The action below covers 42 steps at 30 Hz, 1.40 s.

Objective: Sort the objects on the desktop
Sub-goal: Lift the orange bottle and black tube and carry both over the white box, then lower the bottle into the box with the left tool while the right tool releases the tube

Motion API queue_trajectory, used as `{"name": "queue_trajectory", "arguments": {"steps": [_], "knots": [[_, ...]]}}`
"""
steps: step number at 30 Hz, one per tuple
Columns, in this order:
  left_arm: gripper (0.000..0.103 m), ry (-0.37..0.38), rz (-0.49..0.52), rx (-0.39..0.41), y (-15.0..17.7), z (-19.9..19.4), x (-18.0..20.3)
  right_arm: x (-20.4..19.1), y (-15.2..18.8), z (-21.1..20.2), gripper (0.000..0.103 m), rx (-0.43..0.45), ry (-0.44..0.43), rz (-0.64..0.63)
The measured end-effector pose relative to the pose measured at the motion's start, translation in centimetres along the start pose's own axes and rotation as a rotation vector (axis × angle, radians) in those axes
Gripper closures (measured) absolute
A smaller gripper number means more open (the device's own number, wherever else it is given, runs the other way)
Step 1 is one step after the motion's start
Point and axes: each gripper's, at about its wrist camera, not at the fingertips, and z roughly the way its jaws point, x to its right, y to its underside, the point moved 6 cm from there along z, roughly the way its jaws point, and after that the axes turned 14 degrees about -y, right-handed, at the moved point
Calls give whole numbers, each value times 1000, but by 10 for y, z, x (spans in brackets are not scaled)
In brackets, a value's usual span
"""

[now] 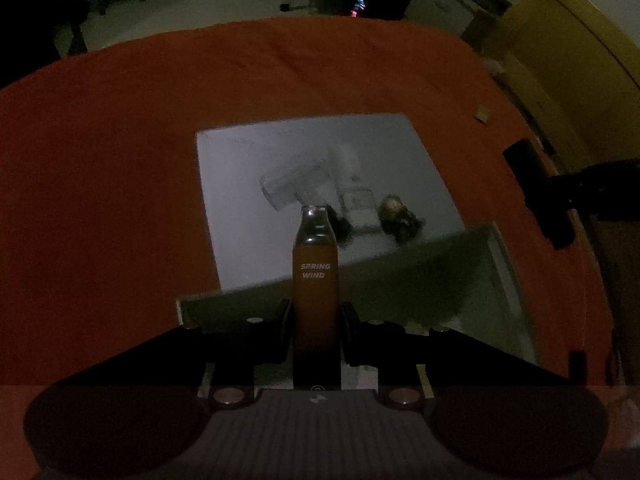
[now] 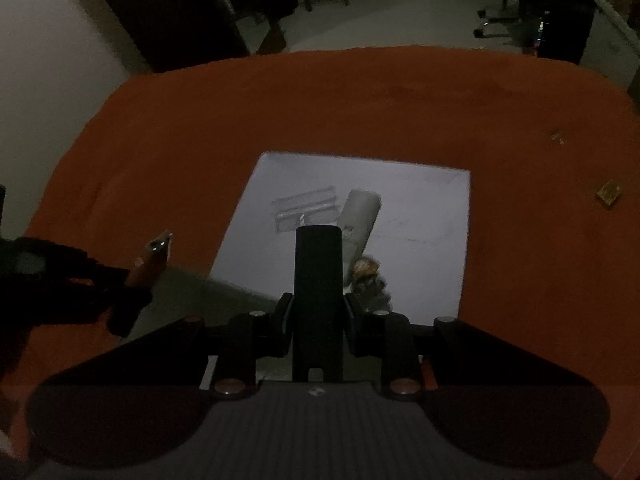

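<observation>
Dim. Left tool clamped on orange bottle, right tool clamped on black bar, both above white sheet at bench centre. Risk: poor light, misjudged set-down knocks figurine.

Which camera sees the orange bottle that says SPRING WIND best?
The left wrist view: the orange bottle fills the centre, label readable, held in the left gripper. The right wrist view shows only its tilted top at the left edge.

sheet on tablecloth | remote, figurine on sheet | remote behind figurine
</observation>
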Motion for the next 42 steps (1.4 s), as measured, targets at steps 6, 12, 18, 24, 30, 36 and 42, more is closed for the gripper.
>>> {"name": "queue_trajectory", "arguments": {"steps": [6,12,18,24,30,36,42], "knots": [[82,6,-5,-21,28,-4,4,-17,36,17,75,-83,-49,-19],[82,14,23,-105,60,15,15,-13,71,42,75,-162,-58,-2],[82,-5,34,-130,77,38,21,1,100,65,75,-223,-33,29],[82,-36,52,-161,98,65,25,12,124,90,75,-289,8,11],[82,-11,61,-205,112,87,32,24,140,110,75,-328,41,4],[82,-34,54,-212,116,100,32,30,152,126,75,-365,67,-10],[82,-66,68,-233,123,116,36,32,160,139,75,-393,82,-17]]}}
